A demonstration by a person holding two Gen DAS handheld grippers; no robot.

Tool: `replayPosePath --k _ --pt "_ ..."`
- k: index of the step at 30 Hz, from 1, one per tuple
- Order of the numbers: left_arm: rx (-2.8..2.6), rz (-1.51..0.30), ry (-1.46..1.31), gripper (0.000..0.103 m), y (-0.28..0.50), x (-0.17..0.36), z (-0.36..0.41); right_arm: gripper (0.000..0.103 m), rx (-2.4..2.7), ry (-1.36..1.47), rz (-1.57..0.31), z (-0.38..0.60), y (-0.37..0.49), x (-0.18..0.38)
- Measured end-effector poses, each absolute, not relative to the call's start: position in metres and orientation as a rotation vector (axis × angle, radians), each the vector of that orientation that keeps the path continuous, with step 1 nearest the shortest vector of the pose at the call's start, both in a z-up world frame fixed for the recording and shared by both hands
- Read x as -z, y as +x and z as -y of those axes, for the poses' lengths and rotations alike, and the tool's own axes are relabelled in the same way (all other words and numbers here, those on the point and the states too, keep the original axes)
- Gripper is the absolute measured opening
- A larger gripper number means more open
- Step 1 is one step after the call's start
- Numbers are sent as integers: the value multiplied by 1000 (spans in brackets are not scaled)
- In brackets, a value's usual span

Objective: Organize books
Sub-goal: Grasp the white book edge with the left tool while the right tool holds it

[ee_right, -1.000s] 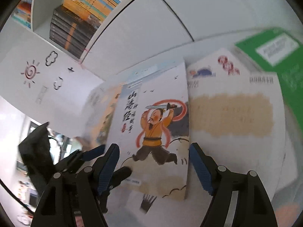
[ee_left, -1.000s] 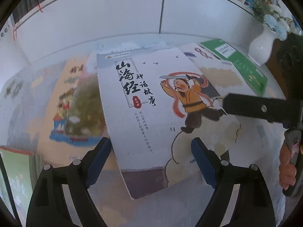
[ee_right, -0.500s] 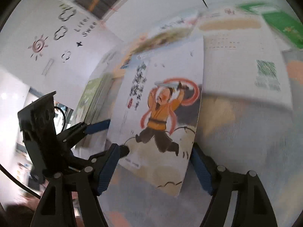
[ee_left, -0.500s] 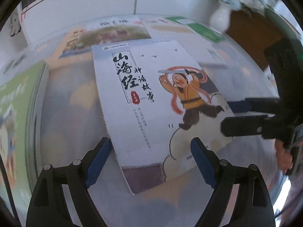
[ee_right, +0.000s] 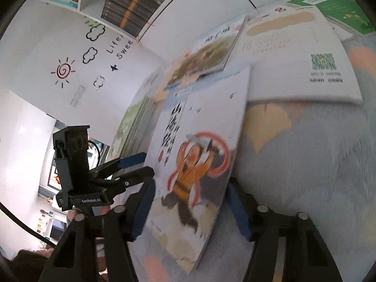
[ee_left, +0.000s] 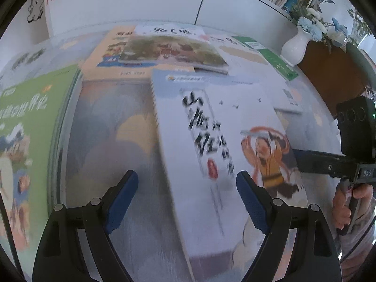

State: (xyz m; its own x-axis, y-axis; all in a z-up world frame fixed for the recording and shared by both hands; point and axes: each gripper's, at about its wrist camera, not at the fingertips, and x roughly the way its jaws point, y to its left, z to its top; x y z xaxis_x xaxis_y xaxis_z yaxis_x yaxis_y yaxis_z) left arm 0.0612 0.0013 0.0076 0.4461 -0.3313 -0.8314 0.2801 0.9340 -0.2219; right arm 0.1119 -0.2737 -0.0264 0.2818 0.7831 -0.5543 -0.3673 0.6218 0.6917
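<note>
The white storybook point(ee_left: 211, 152) with black brush lettering and an orange-robed figure lies tilted over the pale tablecloth, blurred by motion. Its near left corner sits between the fingers of my left gripper point(ee_left: 186, 199), which stands wide open; the right finger point(ee_left: 251, 202) overlaps the cover. In the right wrist view the same storybook point(ee_right: 202, 129) stands between the blue pads of my right gripper point(ee_right: 190, 209), whose jaws are closing on it. The left pad point(ee_right: 144, 206) lies against the cover, the right one is half hidden behind the edge. The left gripper point(ee_right: 145, 164) reaches the book's far edge.
A green-covered stack point(ee_left: 28, 129) lies at the left. An orange book point(ee_left: 105, 54) under a landscape-cover book point(ee_left: 169, 49) lies behind. A white book with a QR code point(ee_right: 293, 58) and a green book point(ee_right: 340, 9) lie to the right. A white vase point(ee_left: 296, 47) stands at the back right.
Both grippers and the storybook moved off the pile and over the tablecloth toward the green stack. The right jaws have narrowed around the book. The book now sits further right between the left fingers.
</note>
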Motion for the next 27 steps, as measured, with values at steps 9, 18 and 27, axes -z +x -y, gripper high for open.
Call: replayPosePath --k 9,18,27 --pt "424 -1013 -173 58 62 -9 -14 47 -818 380 -934 265 119 24" --pt "605 -1050 -300 51 64 -1 -9 19 -781 465 -961 278 131 34" --pt "527 -1037 -266 23 66 0 -14 16 -823 518 -1010 286 141 35"
